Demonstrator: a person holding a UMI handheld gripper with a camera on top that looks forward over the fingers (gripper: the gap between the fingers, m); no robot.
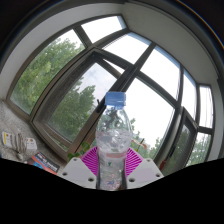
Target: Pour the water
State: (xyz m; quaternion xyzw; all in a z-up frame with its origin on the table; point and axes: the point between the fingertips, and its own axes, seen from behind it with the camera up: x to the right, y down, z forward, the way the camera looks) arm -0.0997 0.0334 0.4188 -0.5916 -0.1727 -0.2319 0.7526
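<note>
Windows (120, 75) filled the whole background, with green trees and pale sky behind the glass, and that told you the gripper (113, 165) was tipped upward. Its two fingers were closed on a clear plastic water bottle (115, 135), the pink pads (92, 160) pressing its lower body from either side. The bottle stood upright between them, its blue cap (116, 99) on top, apparently screwed on, though the view was too coarse to be sure. Off to one side, low against the window frame, sat some boxes or books (30, 152); you could not tell which. No cup or other vessel showed anywhere ahead of you. So by my reading, you had the bottle picked up and lifted, nothing more. Opening it, finding something to pour into, and the tilt itself all remained.
</note>
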